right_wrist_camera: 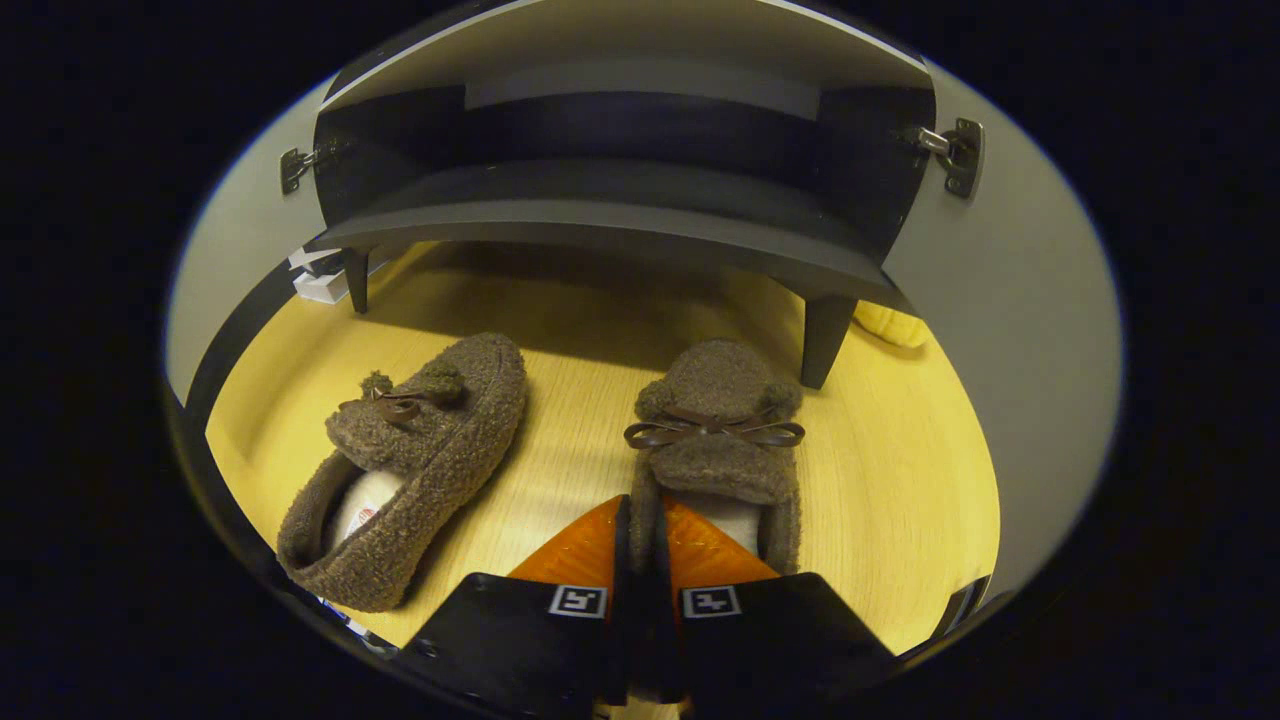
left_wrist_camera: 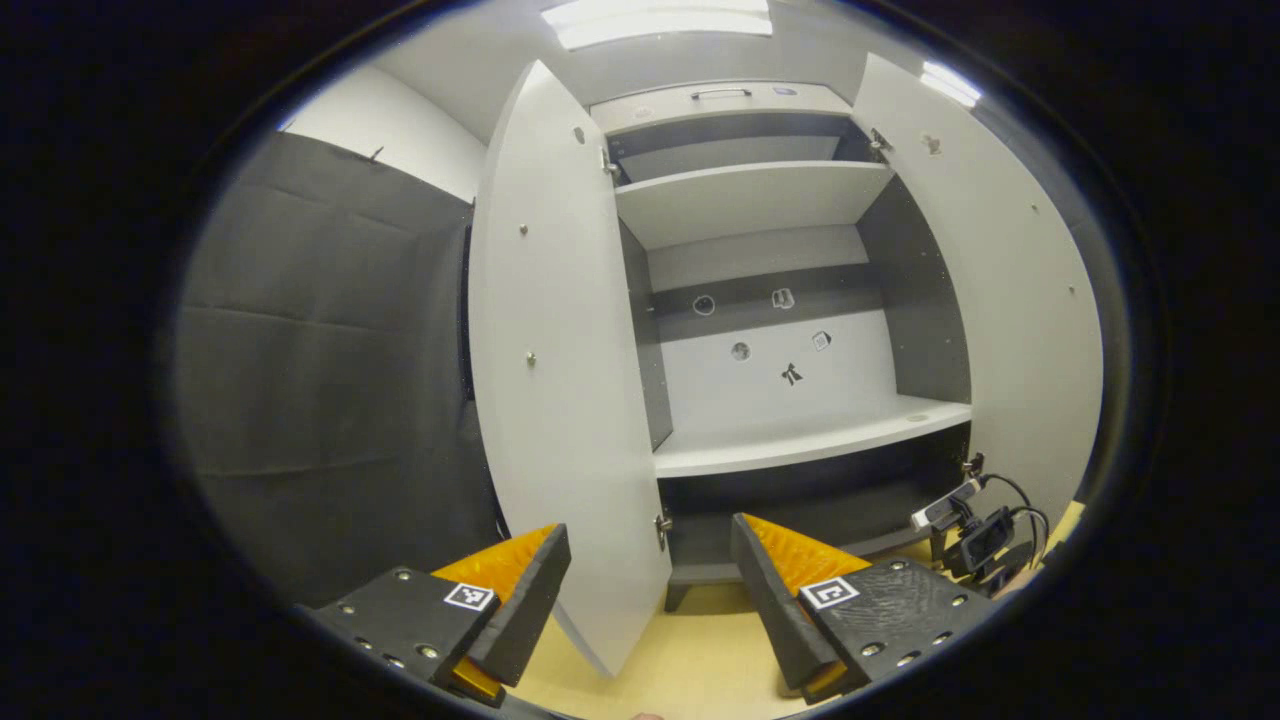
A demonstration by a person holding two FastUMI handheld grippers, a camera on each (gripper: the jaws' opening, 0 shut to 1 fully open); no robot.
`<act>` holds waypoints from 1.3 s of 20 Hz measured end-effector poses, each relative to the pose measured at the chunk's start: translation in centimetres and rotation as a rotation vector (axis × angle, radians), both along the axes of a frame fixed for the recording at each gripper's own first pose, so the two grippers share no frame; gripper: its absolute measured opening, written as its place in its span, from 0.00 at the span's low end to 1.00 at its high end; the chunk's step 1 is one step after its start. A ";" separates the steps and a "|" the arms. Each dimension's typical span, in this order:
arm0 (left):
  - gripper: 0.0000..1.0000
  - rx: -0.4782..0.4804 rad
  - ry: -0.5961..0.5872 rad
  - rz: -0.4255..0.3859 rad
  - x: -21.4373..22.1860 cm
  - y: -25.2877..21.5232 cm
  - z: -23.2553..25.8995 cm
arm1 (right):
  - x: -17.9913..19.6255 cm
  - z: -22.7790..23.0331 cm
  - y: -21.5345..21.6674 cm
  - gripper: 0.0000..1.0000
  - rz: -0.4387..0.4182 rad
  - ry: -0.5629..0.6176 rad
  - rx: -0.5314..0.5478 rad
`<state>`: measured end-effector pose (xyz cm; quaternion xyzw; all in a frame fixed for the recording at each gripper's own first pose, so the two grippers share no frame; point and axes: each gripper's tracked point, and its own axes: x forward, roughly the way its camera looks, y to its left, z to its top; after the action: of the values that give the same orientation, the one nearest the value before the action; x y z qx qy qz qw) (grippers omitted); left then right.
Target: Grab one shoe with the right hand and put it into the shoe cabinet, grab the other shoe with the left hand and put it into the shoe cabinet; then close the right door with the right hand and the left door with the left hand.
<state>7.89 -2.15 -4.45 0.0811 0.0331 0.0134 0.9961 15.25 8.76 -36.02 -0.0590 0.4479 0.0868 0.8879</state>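
Two brown fuzzy shoes with bows lie on the yellow wood floor in front of the shoe cabinet (right_wrist_camera: 600, 215) in the right gripper view. My right gripper (right_wrist_camera: 642, 510) is shut on the right-hand shoe (right_wrist_camera: 718, 400), pinching the left side of its opening rim, one finger inside and one outside. The other shoe (right_wrist_camera: 430, 450) lies apart to the left, toe pointing toward the cabinet. In the left gripper view my left gripper (left_wrist_camera: 648, 530) is open and holds nothing, facing the cabinet's white shelf (left_wrist_camera: 800, 440). Both the left door (left_wrist_camera: 550, 350) and the right door (left_wrist_camera: 1000, 300) stand open.
The cabinet stands on short dark legs (right_wrist_camera: 825, 335), with a yellow object (right_wrist_camera: 895, 325) behind the right one and a white box (right_wrist_camera: 320, 285) by the left one. A small camera on a stand with cables (left_wrist_camera: 965, 525) sits at the cabinet's lower right. Black cloth wall (left_wrist_camera: 320, 380) runs on the left.
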 end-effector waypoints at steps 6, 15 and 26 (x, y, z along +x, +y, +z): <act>0.94 0.011 -0.014 -0.012 -0.1 -0.3 0.2 | 0.1 3.7 0.4 0.04 -0.014 -0.065 0.134; 0.94 0.000 -0.022 -0.039 -0.4 -1.7 0.4 | -0.7 13.2 1.7 0.04 0.044 -0.210 0.244; 0.94 -0.011 -0.032 -0.084 0.1 -4.0 0.3 | -0.4 28.0 2.3 0.00 0.129 -0.455 0.351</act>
<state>8.02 -6.18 -4.15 0.0767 0.0136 -0.0274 0.9966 14.86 11.11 -8.00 0.0491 0.2110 0.2036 0.9548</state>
